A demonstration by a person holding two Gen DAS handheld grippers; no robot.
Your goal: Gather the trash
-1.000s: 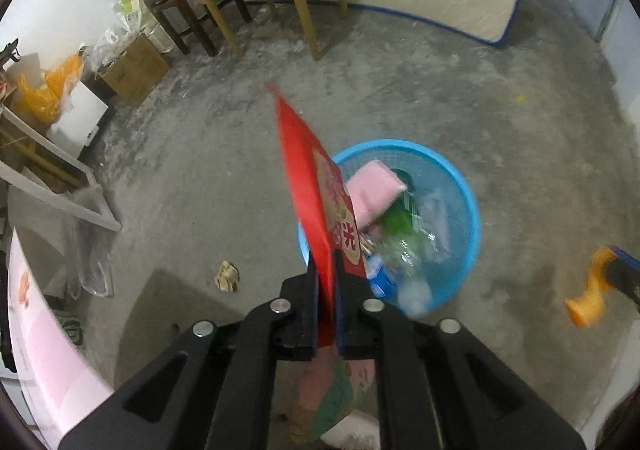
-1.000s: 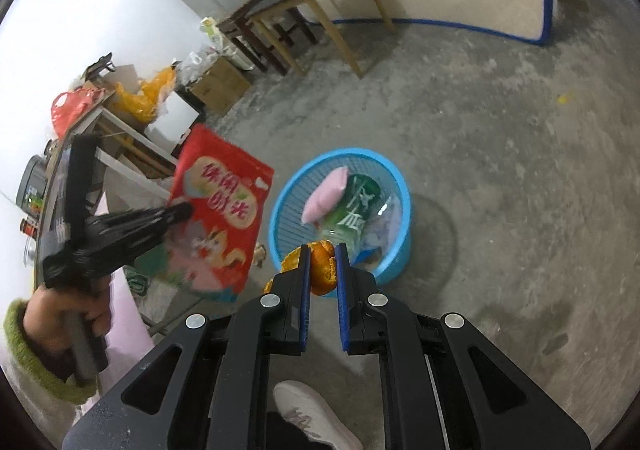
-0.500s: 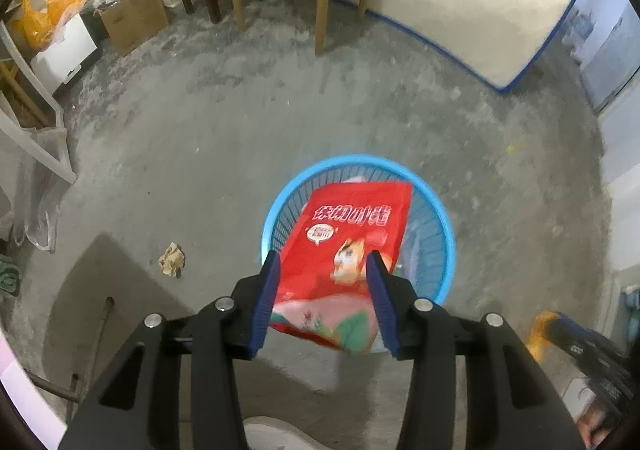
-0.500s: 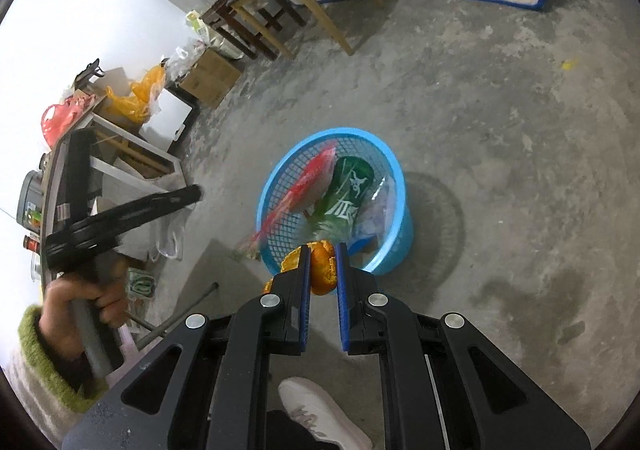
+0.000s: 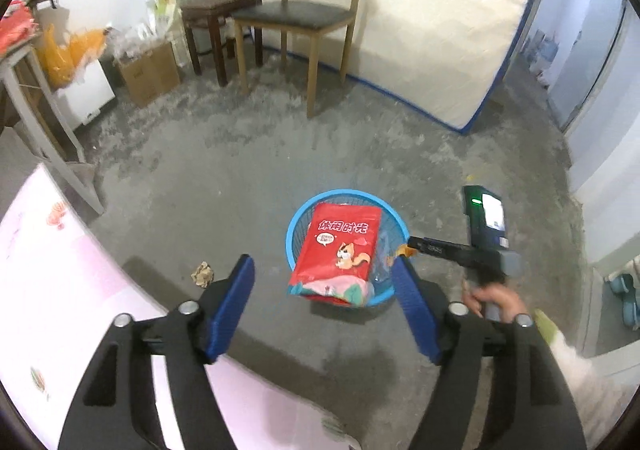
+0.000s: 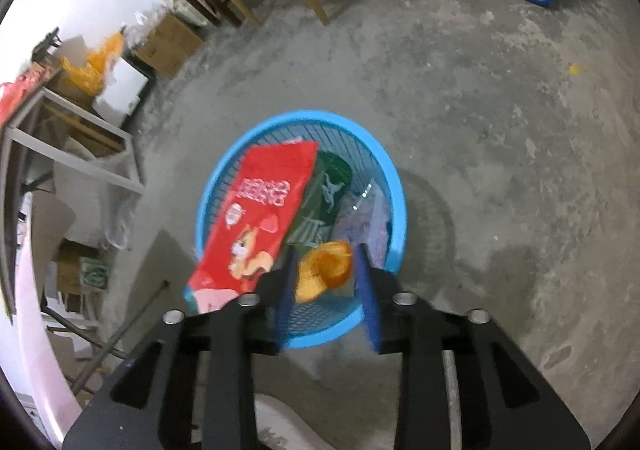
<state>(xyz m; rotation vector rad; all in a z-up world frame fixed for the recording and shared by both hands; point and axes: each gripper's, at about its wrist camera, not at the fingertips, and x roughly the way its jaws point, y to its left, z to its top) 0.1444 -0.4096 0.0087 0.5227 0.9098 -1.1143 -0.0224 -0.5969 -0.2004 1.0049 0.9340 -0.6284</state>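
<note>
- Left gripper [image 5: 322,310] stood above and back from the blue basket [image 5: 294,228], jaws wide with nothing between them; they had just been opening, which reads as a release over the bin.
- Red snack bag [image 5: 338,250] lay face up across the basket, its lower end overhanging the near rim, so it looked only partly seated.
- Right gripper [image 6: 326,292] hung directly over the basket's near edge, placed so a drop would land inside.
- Its jaws had just been opening; the orange peel [image 6: 324,270] sat between them, pads seemingly off it, though blur made contact hard to rule out.
- Versus a second earlier: the bag was then clamped upright in the left jaws, the peel pinched tight in the right.
- Crumpled paper scrap [image 5: 203,273] lay on the floor left of the basket, not yet collected.
</note>
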